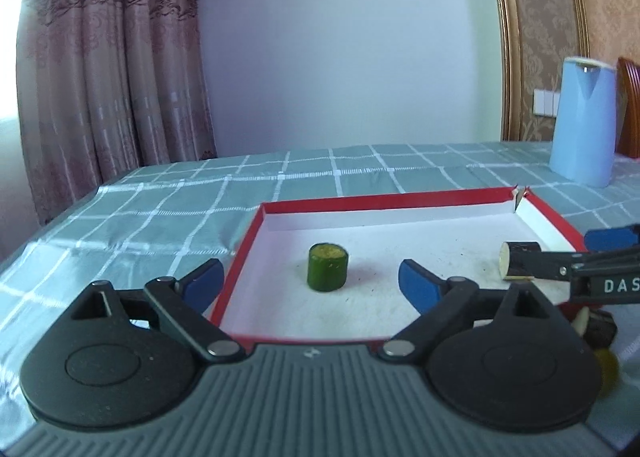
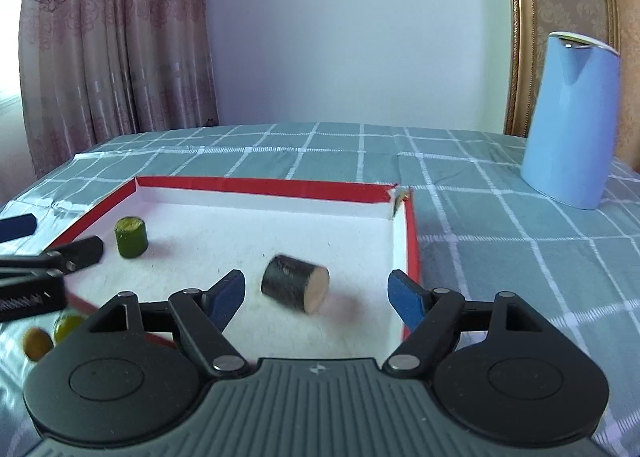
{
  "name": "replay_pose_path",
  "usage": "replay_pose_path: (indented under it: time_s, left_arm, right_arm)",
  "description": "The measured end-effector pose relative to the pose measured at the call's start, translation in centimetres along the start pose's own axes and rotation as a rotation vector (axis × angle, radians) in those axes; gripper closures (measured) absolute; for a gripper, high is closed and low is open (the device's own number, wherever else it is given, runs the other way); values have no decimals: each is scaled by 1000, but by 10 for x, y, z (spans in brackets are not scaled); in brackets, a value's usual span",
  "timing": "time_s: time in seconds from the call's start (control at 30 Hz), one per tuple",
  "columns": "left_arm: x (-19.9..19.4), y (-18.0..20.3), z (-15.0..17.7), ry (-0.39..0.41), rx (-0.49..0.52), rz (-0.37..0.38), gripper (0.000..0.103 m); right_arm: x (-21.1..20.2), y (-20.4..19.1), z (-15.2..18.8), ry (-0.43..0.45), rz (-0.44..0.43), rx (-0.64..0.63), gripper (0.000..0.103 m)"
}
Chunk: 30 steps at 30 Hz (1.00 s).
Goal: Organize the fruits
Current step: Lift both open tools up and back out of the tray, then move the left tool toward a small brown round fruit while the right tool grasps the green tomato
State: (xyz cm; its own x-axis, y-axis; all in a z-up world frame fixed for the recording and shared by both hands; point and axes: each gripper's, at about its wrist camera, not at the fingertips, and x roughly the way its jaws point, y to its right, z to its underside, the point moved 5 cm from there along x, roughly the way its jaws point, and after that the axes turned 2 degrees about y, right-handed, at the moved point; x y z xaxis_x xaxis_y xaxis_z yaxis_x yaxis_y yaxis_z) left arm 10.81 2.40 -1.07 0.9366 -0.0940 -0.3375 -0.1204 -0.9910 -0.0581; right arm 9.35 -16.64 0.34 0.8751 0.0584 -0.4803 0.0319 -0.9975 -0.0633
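Note:
A green cucumber chunk [image 1: 327, 267] stands upright on the white floor of a red-rimmed tray [image 1: 360, 202]. My left gripper [image 1: 310, 277] is open just short of the chunk, its fingers wide on either side and not touching it. A dark-skinned chunk with a pale cut face [image 2: 294, 283] lies tilted and blurred on the tray floor [image 2: 260, 225]. My right gripper [image 2: 318, 283] is open around it, pads clear of it. The cucumber chunk [image 2: 131, 237] shows at the tray's left, near the left gripper's fingers [image 2: 80, 253].
A tall light-blue jug [image 2: 572, 121] stands on the checked tablecloth right of the tray. Loose pieces lie outside the tray's near edge: a green one [image 2: 68, 327], a yellow-brown one [image 2: 38, 343] and a dark one [image 1: 596, 327]. Curtains hang behind the table on the left.

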Motion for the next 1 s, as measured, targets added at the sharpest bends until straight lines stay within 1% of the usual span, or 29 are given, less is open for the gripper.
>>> replay_pose_path:
  time_s: [0.13,0.23,0.37,0.5,0.6,0.67,0.77,0.87,0.9,1.0]
  left_arm:
    - [-8,-9,10,-23,-41,9,8]
    - [-18,-12,14,-13,-45,14,8]
    - [-32,-14,24,-17,-53,33,8]
    - [-51,-25,26,23,-114,59,8]
    - [-58,-34,26,30,-132,50,8]
    - [-58,-36,27,11,-117,32,8]
    - [-55,-35,31,-33,-83,23,8]
    - [-50,-31,35,-83,-25,-15,8]
    - [-49,-28,39,-102,6,-28,8]
    - [-49,-24,48,-129,59,-29,9]
  right_arm:
    - [-10,3,6,0,-23,32,24]
    - [-16,3,11,9,-15,31,25]
    - [-26,2,16,24,-31,31,25]
    - [-39,3,23,41,-21,13,24]
    - [-53,13,30,47,-38,52,24]
    - [-60,22,37,39,-46,84,24]
    - [-67,32,49,15,-48,115,24]
    - [-72,36,56,-13,-86,147,24]
    - [-73,37,57,-15,-94,150,24]
    - [-75,34,59,-16,-105,132,24]
